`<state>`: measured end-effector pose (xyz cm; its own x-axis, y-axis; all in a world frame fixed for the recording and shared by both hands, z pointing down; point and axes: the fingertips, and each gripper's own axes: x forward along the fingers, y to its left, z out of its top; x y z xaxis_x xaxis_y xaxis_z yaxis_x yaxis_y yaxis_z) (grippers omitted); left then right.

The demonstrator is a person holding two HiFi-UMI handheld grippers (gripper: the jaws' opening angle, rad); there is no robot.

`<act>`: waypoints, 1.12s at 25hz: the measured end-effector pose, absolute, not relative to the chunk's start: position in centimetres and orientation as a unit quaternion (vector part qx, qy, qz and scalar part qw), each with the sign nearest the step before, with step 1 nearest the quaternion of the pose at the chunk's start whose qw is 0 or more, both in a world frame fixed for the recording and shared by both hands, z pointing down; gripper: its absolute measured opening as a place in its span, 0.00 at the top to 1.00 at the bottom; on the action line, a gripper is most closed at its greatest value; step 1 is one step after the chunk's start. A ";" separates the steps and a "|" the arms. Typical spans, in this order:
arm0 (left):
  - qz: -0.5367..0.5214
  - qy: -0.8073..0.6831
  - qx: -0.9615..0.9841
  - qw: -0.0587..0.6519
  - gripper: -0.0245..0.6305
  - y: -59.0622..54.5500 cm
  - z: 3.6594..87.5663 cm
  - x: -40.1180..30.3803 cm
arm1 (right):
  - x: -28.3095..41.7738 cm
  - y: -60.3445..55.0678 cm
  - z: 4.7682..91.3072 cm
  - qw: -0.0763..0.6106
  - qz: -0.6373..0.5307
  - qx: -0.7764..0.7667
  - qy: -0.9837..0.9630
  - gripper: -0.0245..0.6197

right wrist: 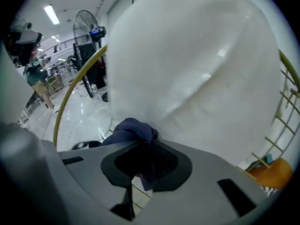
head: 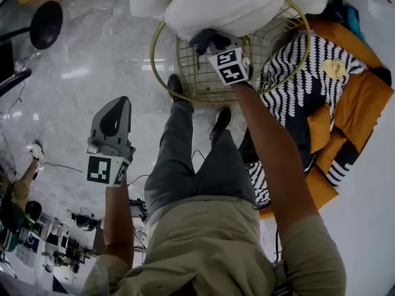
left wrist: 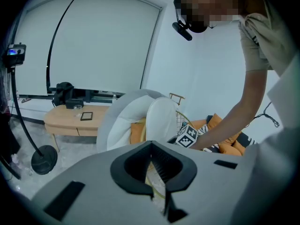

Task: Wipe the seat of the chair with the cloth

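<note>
Right gripper view: my right gripper grips the dark blue cloth at the white cushion; my left gripper is closed, empty.

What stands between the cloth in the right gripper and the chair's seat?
A white cushion sits right ahead of the cloth, covering the seat's far part. The wire mesh under the right gripper is bare, with nothing visible in between.

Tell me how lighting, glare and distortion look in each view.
Head view: fisheye bends the chair rim, and lights glare off the glossy floor. Left gripper view: dark rounded corners, a bright window behind, a mosaic patch up top. Right gripper view: the white cushion is close and nearly washed out; the dark cloth reads clearly.
</note>
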<state>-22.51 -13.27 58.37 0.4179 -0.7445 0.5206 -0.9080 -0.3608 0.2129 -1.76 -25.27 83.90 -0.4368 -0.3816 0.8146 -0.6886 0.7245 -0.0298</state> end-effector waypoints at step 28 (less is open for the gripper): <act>0.173 -0.557 0.790 0.191 0.94 -7.1 48.8 -25.9 | -2.0 -22.3 70.6 0.371 0.235 0.366 -0.821 0.88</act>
